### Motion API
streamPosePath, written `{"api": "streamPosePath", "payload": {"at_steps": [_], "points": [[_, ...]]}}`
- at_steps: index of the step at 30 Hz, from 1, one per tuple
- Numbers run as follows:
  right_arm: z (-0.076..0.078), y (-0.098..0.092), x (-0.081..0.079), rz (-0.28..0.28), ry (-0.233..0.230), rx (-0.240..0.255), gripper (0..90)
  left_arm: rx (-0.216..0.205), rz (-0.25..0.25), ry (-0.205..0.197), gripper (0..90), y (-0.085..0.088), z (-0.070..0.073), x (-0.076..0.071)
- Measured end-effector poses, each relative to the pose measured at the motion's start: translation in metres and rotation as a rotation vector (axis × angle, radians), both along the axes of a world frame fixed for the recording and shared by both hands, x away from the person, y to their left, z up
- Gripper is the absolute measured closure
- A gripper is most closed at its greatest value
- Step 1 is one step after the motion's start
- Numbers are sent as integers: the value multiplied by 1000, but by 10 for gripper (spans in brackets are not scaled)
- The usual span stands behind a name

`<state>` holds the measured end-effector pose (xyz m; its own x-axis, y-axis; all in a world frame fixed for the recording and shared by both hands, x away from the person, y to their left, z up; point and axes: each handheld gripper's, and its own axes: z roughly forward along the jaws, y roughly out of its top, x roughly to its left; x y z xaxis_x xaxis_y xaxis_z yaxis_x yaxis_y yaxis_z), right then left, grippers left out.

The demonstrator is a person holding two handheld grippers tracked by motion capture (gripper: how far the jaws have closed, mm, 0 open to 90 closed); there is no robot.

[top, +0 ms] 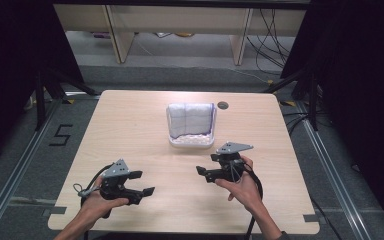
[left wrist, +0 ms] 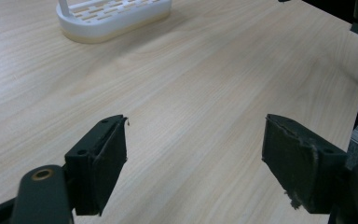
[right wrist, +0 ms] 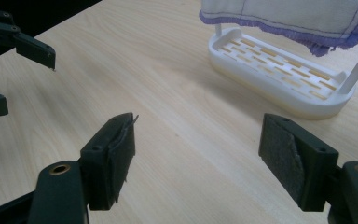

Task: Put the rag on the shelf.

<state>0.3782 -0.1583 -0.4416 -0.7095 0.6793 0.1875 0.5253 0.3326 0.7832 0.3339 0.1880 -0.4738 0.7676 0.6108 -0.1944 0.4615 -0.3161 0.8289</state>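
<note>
A white cloth (top: 191,119) with purple edges hangs on a white rack (top: 192,140) in the middle of the high view, toward the far side of the wooden bench (top: 130,130). The left gripper (top: 142,183) is at the lower left of that view. Its fingers (left wrist: 103,158) are wide open and hold nothing. The right gripper (top: 206,167) is at the lower right, nearer the rack but not touching it. Its fingers (right wrist: 114,154) are wide open too, with only bare bench between them.
</note>
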Motion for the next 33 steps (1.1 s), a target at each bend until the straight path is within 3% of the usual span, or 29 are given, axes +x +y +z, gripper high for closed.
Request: {"api": "streamPosePath", "payload": {"at_steps": [3, 5, 6, 8, 11, 13, 18, 22, 23, 24, 25, 28, 32, 33], "points": [[-2, 0, -6, -18, 17, 7, 280, 12, -4, 1, 208, 0, -3, -4], [-6, -1, -6, -3, -5, -6, 280, -1, -5, 0, 203, -1, -6, -6], [-6, 0, -9, -7, 4, -15, 280, 10, -15, 0, 200, 0, -7, -6], [-11, 0, -10, -7, -21, -13, 277, 18, -1, -6, 196, 1, -11, -8], [-17, 2, -18, -12, 32, -12, 261, 39, 3, -20, 186, 3, -15, -9], [-22, 1, -19, 3, 15, -28, 251, 26, 7, -14, 181, 5, -18, -10], [-31, 1, -25, 18, 45, -5, 236, 30, 8, -3, 166, 7, -24, -14], [-36, 0, -31, 6, 54, -22, 217, 17, 17, 16, 159, 8, -28, -17], [-38, 1, -34, 5, 78, 1, 211, 12, 12, 12, 155, 8, -29, -18], [-40, 0, -33, 27, 60, -8, 207, 15, 10, 10, 155, 9, -28, -19], [-41, -1, -37, 10, 68, -23, 201, 11, 12, 12, 155, 9, -28, -20], [-45, -2, -43, 31, 57, -9, 191, 3, 10, 5, 150, 9, -30, -25], [-46, -4, -53, 15, 44, -24, 186, 36, -12, 0, 150, 9, -32, -28], [-48, -4, -53, 36, 46, -16, 185, 45, -3, -7, 150, 10, -32, -29]]}}
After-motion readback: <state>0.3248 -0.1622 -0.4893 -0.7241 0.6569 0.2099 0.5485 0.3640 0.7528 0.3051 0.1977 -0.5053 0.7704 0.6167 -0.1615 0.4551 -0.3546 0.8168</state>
